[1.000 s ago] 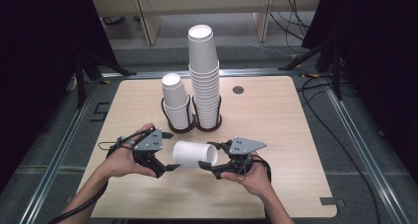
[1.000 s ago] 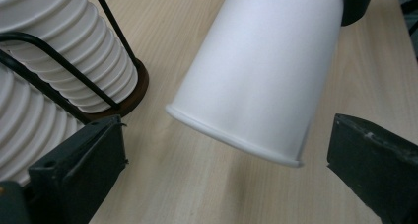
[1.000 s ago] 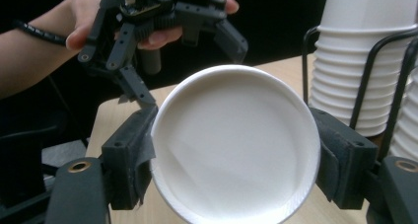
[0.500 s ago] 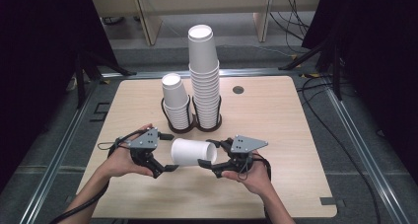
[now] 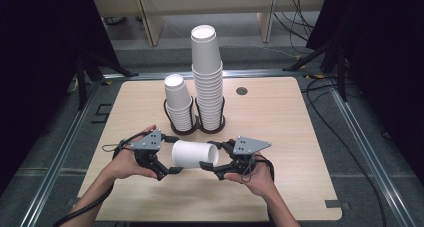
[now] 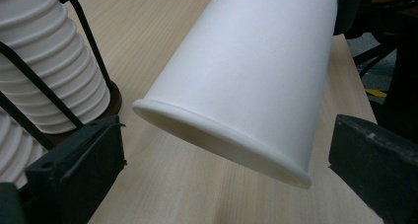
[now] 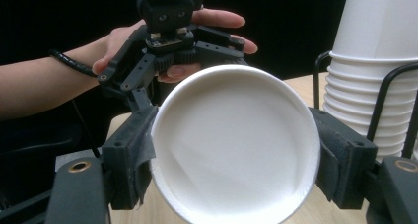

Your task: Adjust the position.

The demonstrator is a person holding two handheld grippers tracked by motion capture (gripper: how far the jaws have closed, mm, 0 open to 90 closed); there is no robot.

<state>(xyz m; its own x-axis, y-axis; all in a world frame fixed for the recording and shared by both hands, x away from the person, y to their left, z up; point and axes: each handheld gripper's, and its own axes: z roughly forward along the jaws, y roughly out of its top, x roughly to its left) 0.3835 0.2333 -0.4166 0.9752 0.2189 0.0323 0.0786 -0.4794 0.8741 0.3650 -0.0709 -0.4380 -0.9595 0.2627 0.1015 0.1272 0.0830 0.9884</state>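
Note:
A white paper cup (image 5: 192, 154) (image 6: 246, 76) lies level in the air above the table's near half, between the two grippers. My right gripper (image 5: 212, 156) (image 7: 234, 155) is shut on its right end, with both pads pressed to the sides of the round face (image 7: 236, 145) that looks at the right gripper's camera. My left gripper (image 5: 172, 157) (image 6: 224, 169) is open. Its jaws stand on either side of the cup's rolled rim with a gap on each side, touching nothing.
A tall stack of white cups (image 5: 206, 77) and a shorter stack (image 5: 178, 104) stand in a black wire holder (image 5: 192, 127) just beyond the grippers. The wooden table (image 5: 275, 127) has a small dark hole (image 5: 242, 91) at the back right. Dark stands and cables surround it.

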